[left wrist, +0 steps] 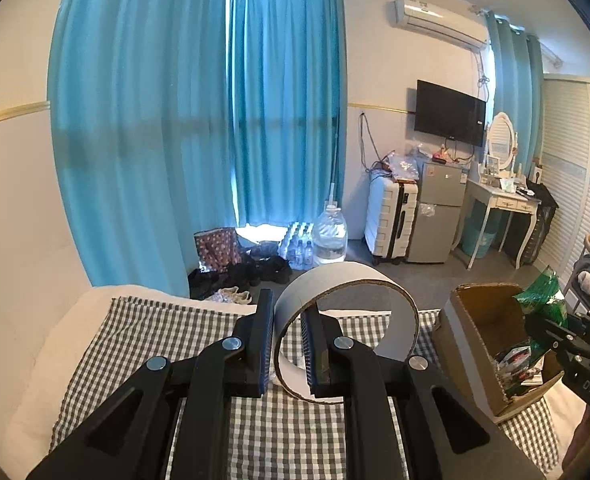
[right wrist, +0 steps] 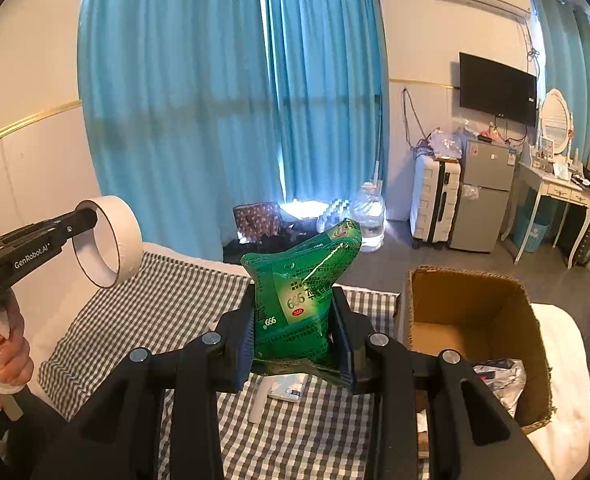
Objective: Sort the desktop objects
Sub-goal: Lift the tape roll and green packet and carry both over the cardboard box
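While the left gripper (left wrist: pixel 288 346) pinches the wall of a white tape roll (left wrist: pixel 345 322) between its nearly closed jaws, one finger inside the ring and one outside, the roll hangs in the air above the checked cloth (left wrist: pixel 143 344), toward its left edge. The right gripper (right wrist: pixel 297 338) is clamped on a green packet (right wrist: pixel 301 304), which stands upright between the jaws, lifted off the cloth just left of the open cardboard box (right wrist: pixel 475 312) at the cloth's right edge. Under the packet a small white object (right wrist: pixel 283 390) lies flat on the cloth, and more packets (right wrist: pixel 499 380) lie in the box's bottom.
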`<state>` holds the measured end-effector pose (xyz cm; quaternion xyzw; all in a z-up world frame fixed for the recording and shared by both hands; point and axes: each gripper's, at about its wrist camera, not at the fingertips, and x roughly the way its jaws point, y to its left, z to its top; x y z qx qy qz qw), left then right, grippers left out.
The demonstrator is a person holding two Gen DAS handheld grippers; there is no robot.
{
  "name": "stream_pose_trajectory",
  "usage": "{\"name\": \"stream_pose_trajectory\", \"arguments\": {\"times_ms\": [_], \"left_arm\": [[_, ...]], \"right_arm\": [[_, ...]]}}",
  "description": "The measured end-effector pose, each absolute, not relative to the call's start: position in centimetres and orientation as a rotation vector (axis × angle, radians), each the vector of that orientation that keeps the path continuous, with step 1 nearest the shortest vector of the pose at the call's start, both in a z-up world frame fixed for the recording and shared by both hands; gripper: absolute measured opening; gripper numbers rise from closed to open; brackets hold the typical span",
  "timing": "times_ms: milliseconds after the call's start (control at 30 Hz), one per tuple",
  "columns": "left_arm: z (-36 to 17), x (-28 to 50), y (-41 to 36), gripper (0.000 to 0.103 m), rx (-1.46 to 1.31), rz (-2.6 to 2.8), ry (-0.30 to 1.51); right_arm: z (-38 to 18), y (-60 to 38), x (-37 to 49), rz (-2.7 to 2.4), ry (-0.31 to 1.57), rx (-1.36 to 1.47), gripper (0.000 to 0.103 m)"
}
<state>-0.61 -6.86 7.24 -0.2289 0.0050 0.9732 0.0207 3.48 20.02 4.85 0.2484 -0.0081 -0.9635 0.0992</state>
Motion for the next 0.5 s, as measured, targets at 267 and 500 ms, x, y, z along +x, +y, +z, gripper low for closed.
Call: {"name": "stream_pose_trajectory", "arguments": {"times_ms": [267,500], "left_arm": [[7.3,-0.6,-3.5,0.013,-0.685,2.98,0.023],[6.4,-1.5,0.2,0.013,-0.691,2.932,0.017]], "right_arm": [[5.9,22.9,4.5,-2.907,-0.019,0.713,0.033],[5.4,26.7,4.8,-2.962,-0.034,0.742,0.033]]}}
